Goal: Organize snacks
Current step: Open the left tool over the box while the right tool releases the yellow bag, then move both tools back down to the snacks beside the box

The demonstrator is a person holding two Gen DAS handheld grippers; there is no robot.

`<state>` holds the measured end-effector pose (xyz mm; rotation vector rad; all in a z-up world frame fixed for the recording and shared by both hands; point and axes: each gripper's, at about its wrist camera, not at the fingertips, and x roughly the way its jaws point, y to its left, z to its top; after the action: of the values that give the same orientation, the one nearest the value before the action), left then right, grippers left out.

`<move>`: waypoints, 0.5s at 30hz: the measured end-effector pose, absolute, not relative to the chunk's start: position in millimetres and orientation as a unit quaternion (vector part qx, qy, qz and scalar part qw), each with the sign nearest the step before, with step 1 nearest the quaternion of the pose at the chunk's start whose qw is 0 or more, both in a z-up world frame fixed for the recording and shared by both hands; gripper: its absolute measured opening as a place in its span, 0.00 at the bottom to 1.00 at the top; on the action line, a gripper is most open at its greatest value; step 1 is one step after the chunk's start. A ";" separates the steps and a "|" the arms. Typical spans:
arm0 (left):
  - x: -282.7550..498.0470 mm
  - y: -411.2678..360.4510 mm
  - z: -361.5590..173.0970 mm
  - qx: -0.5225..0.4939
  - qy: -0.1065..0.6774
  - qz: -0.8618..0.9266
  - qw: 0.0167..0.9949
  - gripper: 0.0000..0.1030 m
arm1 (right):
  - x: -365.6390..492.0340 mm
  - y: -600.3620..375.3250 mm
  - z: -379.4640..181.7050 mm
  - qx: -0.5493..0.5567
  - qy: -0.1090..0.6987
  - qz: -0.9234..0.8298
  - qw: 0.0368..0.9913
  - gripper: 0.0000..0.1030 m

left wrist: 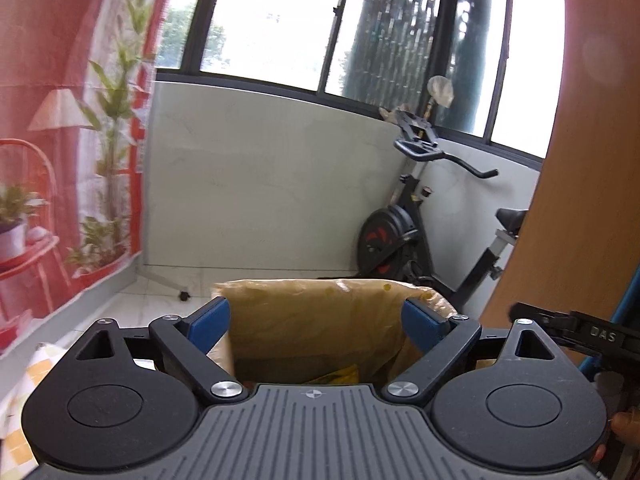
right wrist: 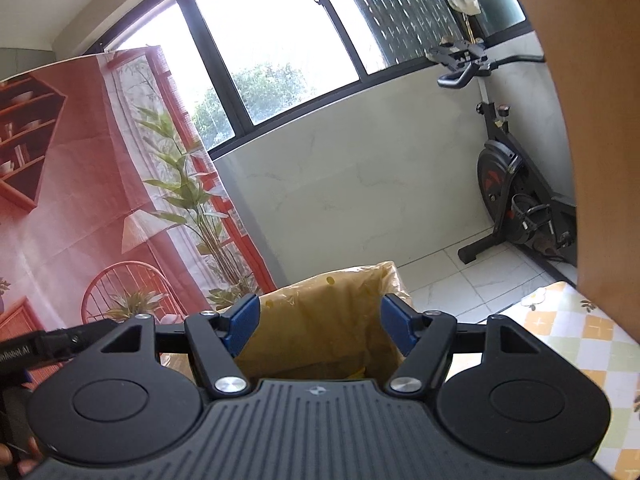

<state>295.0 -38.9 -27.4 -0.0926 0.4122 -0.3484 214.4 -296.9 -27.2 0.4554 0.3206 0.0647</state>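
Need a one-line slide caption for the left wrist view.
Left gripper, jaws open, faces a yellow-lined box; exercise bike by the window wall.

Few letters can be read. In the left wrist view, the pale raised letters "DAS" stand on the black body of the right gripper point(left wrist: 592, 334), which reaches in from the right edge of the picture. In the right wrist view, pale lettering stands on the black body of the left gripper point(right wrist: 48, 350) at the left edge of the picture; it is cut off by the frame and blurred, and reads roughly as "nRobot.AI". A small round cross-hair mark sits at the top middle of each camera's own grey ribbed housing point(left wrist: 311, 394); it carries no letters.
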 end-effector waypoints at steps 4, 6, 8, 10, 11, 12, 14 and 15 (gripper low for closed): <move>271.0 -17.3 -17.5 -0.052 0.194 -0.158 0.967 0.91 | 188.2 -296.3 -24.9 0.217 0.148 0.027 0.965 0.69; 259.6 -8.2 -15.6 -0.051 0.189 -0.151 0.969 0.91 | 176.0 -295.2 -25.5 0.214 0.143 0.028 0.966 0.69; 249.8 2.1 -14.5 -0.055 0.190 -0.142 0.970 0.91 | 166.3 -293.2 -27.6 0.212 0.144 0.028 0.966 0.69; 241.4 12.7 -15.2 -0.062 0.192 -0.134 0.970 0.91 | 158.8 -290.9 -31.1 0.212 0.147 0.028 0.966 0.69; 237.7 17.5 -16.0 -0.066 0.193 -0.130 0.970 0.91 | 155.2 -290.0 -33.3 0.211 0.150 0.028 0.965 0.69; 233.8 21.9 -17.7 -0.071 0.193 -0.126 0.970 0.91 | 153.2 -288.8 -34.2 0.210 0.152 0.029 0.965 0.69; 228.0 29.5 -20.5 -0.079 0.195 -0.118 0.970 0.91 | 147.5 -285.4 -37.5 0.201 0.158 0.029 0.966 0.69; 224.8 33.0 -22.9 -0.081 0.195 -0.115 0.971 0.91 | 144.7 -283.3 -39.4 0.195 0.161 0.027 0.967 0.69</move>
<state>224.8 33.0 -22.9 -0.1645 0.3939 -0.2323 144.7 -283.3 -39.4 0.3950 0.3266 0.0541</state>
